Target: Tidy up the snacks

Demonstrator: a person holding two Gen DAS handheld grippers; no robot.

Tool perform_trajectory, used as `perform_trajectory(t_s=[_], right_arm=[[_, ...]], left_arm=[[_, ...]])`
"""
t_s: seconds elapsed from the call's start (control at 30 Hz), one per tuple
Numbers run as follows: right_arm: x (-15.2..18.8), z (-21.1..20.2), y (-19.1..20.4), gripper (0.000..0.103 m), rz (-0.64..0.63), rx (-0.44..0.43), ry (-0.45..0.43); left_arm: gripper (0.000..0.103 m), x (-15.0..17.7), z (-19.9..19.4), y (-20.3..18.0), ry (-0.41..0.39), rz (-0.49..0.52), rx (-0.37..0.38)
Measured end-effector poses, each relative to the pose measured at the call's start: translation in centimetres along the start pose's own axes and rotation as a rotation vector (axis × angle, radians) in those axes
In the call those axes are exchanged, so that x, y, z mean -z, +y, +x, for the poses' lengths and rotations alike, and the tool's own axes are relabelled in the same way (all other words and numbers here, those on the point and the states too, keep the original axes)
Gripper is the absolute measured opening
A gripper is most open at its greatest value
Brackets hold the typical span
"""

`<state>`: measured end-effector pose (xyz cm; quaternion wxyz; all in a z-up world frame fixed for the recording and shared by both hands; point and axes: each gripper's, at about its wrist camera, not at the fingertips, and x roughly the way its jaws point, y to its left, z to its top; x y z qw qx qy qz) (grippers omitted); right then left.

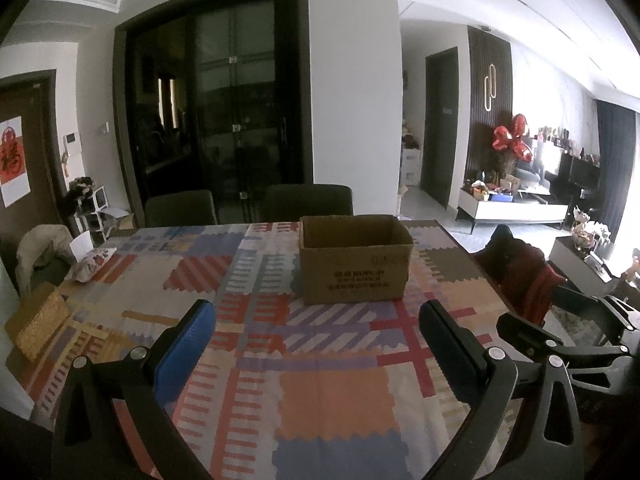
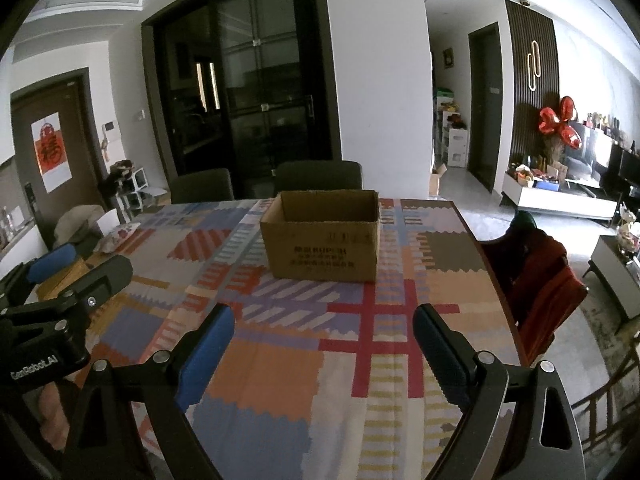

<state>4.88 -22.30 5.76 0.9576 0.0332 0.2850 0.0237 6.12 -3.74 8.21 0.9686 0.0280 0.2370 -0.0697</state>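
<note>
Your left gripper spread wide, nothing between fingers. Your right gripper same, empty. Open cardboard box upright on patterned tablecloth, ahead of both, apart.

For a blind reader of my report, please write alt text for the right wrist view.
An open cardboard box stands on a patchwork tablecloth, ahead of the open, empty right gripper. The left gripper shows at the left edge.
</note>
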Motion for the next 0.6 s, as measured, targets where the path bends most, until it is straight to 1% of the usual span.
perform_trajectory(t_s=[0.2,0.6], right_arm=[[0.4,-0.7,0.1,0.091,-0.01,0.008,-0.007],[0.9,-1.0,-0.3,0.091,-0.007,0.008,0.007]], left_arm=[[0.103,0.9,-0.7,-0.3,0.016,-0.013,0.009],[0.103,1.2,-0.9,-0.5,0.016,-0.017,0.005]])
